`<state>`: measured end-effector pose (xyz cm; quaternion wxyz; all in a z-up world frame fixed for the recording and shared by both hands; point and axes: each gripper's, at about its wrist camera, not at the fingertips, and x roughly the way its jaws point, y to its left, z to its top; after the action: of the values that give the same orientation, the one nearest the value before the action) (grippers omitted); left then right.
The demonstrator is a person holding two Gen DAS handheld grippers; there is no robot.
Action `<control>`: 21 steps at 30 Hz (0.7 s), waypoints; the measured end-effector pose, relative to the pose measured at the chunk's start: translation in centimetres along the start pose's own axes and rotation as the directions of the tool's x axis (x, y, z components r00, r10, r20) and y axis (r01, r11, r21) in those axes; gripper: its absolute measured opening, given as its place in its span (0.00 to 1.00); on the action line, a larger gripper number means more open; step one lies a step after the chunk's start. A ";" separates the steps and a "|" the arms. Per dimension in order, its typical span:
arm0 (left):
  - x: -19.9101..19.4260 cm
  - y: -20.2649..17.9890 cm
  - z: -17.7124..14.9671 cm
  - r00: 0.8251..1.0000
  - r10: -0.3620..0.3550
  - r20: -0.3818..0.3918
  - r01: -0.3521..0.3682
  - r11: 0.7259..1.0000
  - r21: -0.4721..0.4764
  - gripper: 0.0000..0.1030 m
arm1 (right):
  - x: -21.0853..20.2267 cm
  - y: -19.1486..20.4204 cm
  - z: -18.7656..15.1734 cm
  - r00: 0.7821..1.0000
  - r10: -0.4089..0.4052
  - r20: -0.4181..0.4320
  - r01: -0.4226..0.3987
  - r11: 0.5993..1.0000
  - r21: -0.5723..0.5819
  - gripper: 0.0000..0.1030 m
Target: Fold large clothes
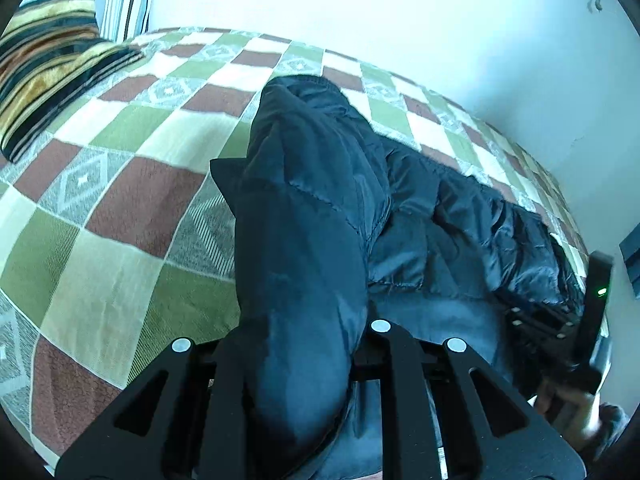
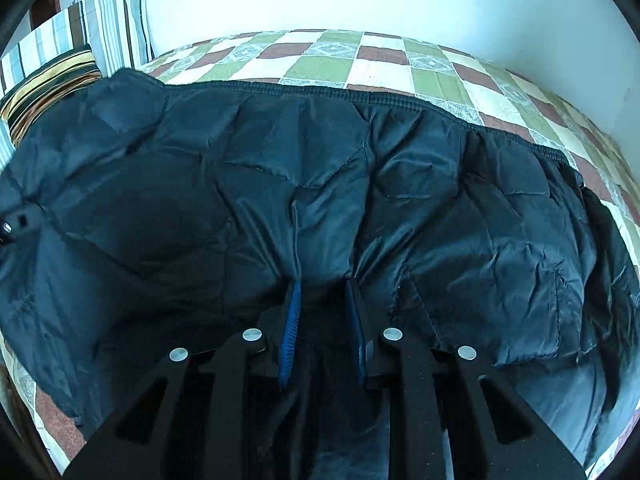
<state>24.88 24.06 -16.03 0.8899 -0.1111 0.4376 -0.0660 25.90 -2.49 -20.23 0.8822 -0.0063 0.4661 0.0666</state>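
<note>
- Showed a dark padded jacket (image 1: pixel 312 200) spread on a bed (image 1: pixel 120 240) under a checked cover of green, brown and cream, close to a pale wall.
- Held a thick bunched fold of that jacket, possibly a sleeve, in the left tool (image 1: pixel 304 344); clenched firmly on it, with cloth bulging out between the two fingers and rising a little off the bed.
- Probably gripped it that way to keep one end under control, so the bulky cloth could be drawn over as one piece rather than slump.
- From the right wrist view, showed the jacket's quilted body across almost the whole frame, its ribbed hem running along the far edge toward the wall.
- Pinched a pleat of the shiny cloth in the right tool (image 2: pixel 324 304), near the edge of the jacket closest to the camera; pressed in from both sides by the blue pads (image 2: pixel 294 308), with creases fanning out from the tips, so judged to be grasping the jacket.
- Placed the two grips well apart, apparently to share the weight of a large garment and keep an edge straight for a fold.
- Left a striped pillow (image 2: pixel 112 20) and a striped folded blanket (image 1: pixel 48 60) at the head of the bed, clear of the work.
- Judged the fold not yet made.
</note>
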 end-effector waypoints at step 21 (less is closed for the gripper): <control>-4.5 -13.8 3.2 0.984 -0.116 0.136 0.080 0.966 0.245 0.14 | -0.1 -0.6 -0.2 0.999 0.034 0.017 -0.034 0.999 0.020 0.22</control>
<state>24.46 12.15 -7.17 0.9226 -0.0294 0.3527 -0.1535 25.76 -3.09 -20.33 0.8847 0.0114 0.4596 0.0769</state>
